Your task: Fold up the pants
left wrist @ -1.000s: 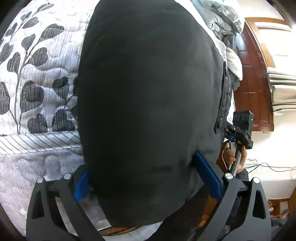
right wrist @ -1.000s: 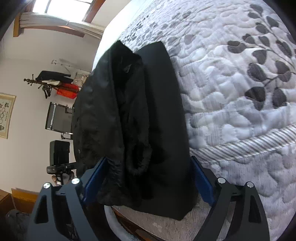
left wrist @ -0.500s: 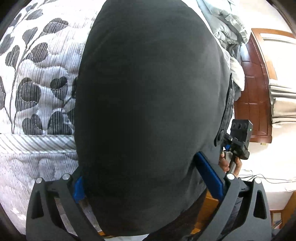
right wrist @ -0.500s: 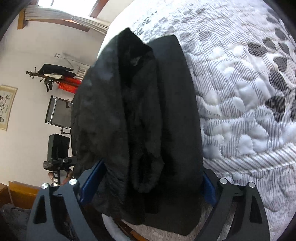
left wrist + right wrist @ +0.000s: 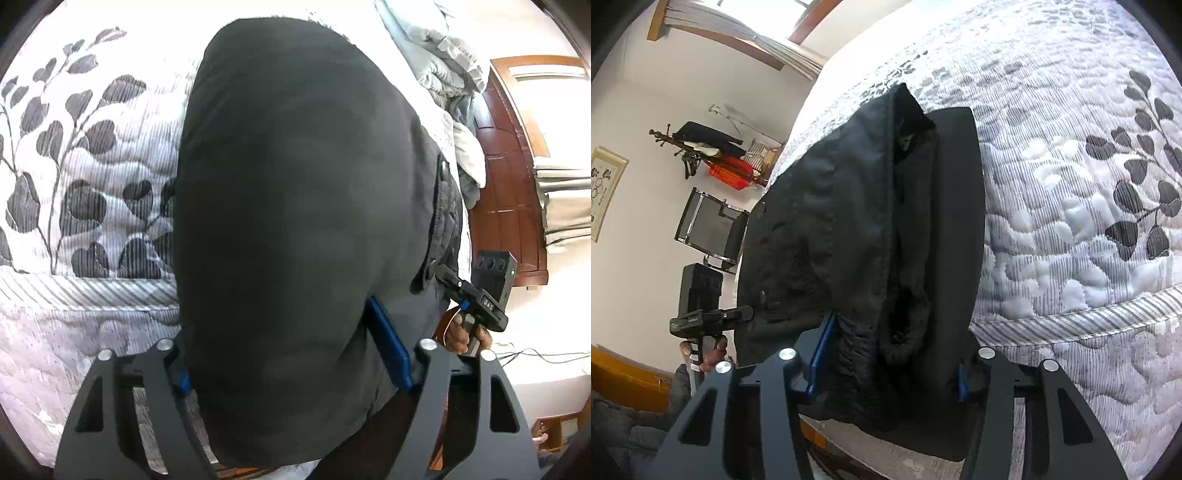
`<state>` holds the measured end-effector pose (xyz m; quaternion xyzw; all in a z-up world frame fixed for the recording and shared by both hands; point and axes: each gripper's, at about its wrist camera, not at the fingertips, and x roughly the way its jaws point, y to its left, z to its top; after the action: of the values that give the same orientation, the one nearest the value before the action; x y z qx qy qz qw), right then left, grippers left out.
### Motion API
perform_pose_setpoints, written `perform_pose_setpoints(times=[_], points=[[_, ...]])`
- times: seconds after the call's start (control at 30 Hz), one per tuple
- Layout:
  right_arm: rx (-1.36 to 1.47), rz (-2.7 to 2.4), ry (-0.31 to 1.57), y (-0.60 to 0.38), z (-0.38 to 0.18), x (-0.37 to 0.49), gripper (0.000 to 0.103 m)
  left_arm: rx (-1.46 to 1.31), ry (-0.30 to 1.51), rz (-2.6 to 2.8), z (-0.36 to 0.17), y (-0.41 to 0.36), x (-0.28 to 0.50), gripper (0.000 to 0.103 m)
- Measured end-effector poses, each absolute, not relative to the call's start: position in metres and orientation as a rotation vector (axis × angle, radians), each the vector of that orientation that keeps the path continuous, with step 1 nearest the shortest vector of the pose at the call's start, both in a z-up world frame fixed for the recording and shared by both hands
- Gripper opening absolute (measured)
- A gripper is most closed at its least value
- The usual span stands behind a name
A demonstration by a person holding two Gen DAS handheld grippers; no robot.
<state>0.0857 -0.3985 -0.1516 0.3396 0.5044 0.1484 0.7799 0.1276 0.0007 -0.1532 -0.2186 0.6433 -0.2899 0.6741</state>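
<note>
- The black pants [image 5: 871, 236] lie along the near edge of the bed [image 5: 1071, 229], on the quilted cover with the grey leaf print; their near end hangs a little over the mattress border.
- The left gripper [image 5: 295, 354] has the smooth, wide part of the pants between its blue pads [image 5: 388, 347]. Its jaws have just been closing, and the cloth fills the whole gap, so I judge that they now pinch the fabric, though the left pad is almost covered.
- The right gripper [image 5: 890, 354] takes the crumpled, fuzzy end. Its jaws have also just been closing; the left blue pad presses into the fabric, the right one touches the flat dark layer.
- To do this step well, both grips should take all the layers together, not only the top one, otherwise the under layer stays on the bed when the end is lifted.
- Both hands should go up together and carry the end over the far part evenly, so that the fold line stays straight across.
- The cloth looks thick and soft; a deep bite is safer than a bite at the very edge.
- Hidden: in the left wrist view the pants cover nearly all the middle, so the far end and the waist are not seen there.
- How many layers are between the pads I cannot tell.
- The underside and the overhanging edge are cut off by the gripper frames.
</note>
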Motion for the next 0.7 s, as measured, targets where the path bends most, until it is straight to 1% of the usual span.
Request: perform_pose_setpoints(times=[0.17,0.27,0.47,0.7], points=[[0.625,0.313,1.031,-0.385,-0.127,0.089,0.045,-0.515,1.348,-0.650,-0.138,0.006,0.130,0.055],[0.557,0.301,1.011,-0.375,-0.111,0.096,0.043,-0.533,1.305,-0.654,-0.131,0.008,0.134,0.049],[0.479,0.306,0.967,-0.360,-0.088,0.105,0.041,-0.554,1.248,-0.629,-0.121,0.010,0.140,0.042],[0.428,0.330,0.913,-0.345,-0.068,0.125,0.040,-0.587,1.170,-0.599,-0.101,0.019,0.161,0.041]])
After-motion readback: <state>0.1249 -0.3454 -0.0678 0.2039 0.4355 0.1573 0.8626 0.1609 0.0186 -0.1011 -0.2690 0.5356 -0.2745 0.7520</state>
